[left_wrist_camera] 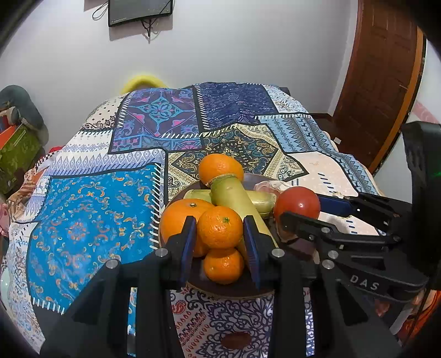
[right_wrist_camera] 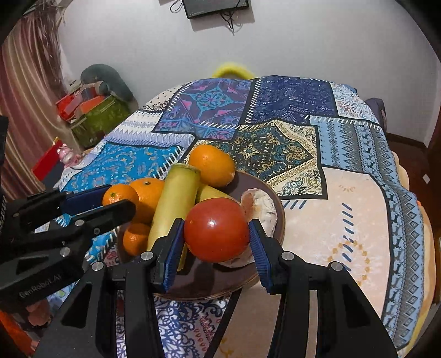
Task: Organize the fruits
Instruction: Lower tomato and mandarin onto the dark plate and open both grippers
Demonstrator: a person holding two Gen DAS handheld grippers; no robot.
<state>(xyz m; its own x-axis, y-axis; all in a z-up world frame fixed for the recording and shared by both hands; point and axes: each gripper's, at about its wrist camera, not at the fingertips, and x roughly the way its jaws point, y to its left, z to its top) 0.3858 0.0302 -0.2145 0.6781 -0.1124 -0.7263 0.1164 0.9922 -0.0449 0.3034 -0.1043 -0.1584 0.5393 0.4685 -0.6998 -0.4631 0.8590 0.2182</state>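
Observation:
A brown plate (left_wrist_camera: pixel 196 276) (right_wrist_camera: pixel 249 183) on the patchwork cloth holds several oranges (left_wrist_camera: pixel 220 168) (right_wrist_camera: pixel 210 165), two yellow-green stalk pieces (left_wrist_camera: pixel 234 192) (right_wrist_camera: pixel 176 201) and a crumpled white-pink wrapper (right_wrist_camera: pixel 266 209). My left gripper (left_wrist_camera: pixel 219 231) (right_wrist_camera: pixel 118 199) is shut on a small mandarin (left_wrist_camera: pixel 220 227) (right_wrist_camera: pixel 120 197), just above the pile at the plate's left side. Another small mandarin (left_wrist_camera: pixel 223 265) lies beneath it. My right gripper (right_wrist_camera: pixel 216 228) (left_wrist_camera: pixel 301 206) is shut on a red tomato (right_wrist_camera: pixel 216 230) (left_wrist_camera: pixel 297 202), over the plate's right side. The two grippers are close together.
The patchwork cloth (left_wrist_camera: pixel 91 209) (right_wrist_camera: pixel 358 220) covers a rounded table whose edges fall away on all sides. Green and orange boxes (right_wrist_camera: pixel 93 115) stand on the floor at the left. A wooden door (left_wrist_camera: pixel 386 82) is at the right, and a screen (left_wrist_camera: pixel 140 11) hangs on the wall.

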